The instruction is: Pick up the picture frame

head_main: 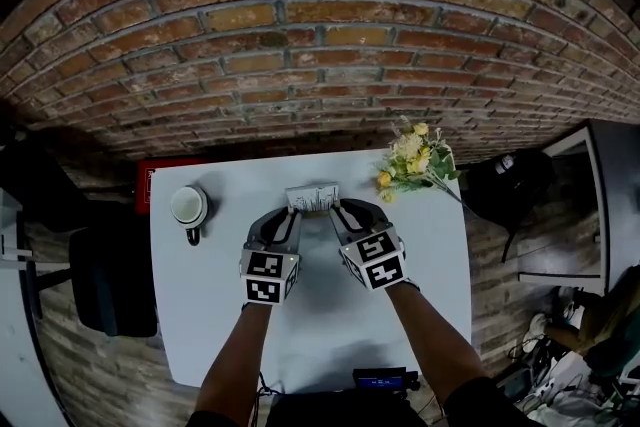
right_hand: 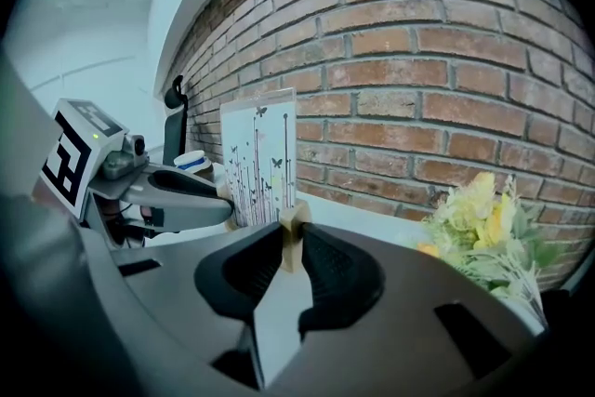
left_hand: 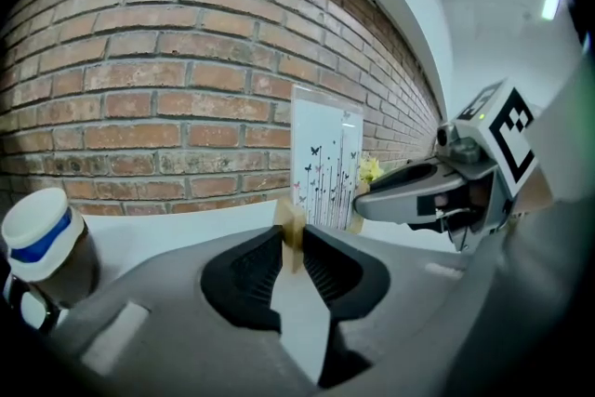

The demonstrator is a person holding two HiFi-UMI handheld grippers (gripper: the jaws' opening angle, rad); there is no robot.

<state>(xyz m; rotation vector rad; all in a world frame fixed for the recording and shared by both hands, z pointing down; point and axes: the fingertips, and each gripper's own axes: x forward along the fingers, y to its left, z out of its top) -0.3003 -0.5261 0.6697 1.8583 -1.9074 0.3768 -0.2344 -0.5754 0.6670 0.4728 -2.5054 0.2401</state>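
Observation:
The picture frame (head_main: pixel 312 198) is a clear upright panel printed with thin plants and butterflies, standing on a pale wooden foot at each end, over the white table (head_main: pixel 220 315). My left gripper (head_main: pixel 293 218) is shut on its left wooden foot (left_hand: pixel 291 223); the panel (left_hand: pixel 325 165) rises just beyond the jaws. My right gripper (head_main: pixel 337 213) is shut on the right wooden foot (right_hand: pixel 294 232), with the panel (right_hand: pixel 260 158) behind it. Each gripper view shows the other gripper across the frame: the right gripper (left_hand: pixel 372 200) and the left gripper (right_hand: pixel 221 196).
A white cup with a blue band (head_main: pixel 188 207) stands at the table's left. Yellow flowers (head_main: pixel 412 160) lie at the back right corner. A brick wall (head_main: pixel 320 45) runs behind the table. A black chair (head_main: pixel 110 275) sits left, and a small dark device (head_main: pixel 380 380) is at the near edge.

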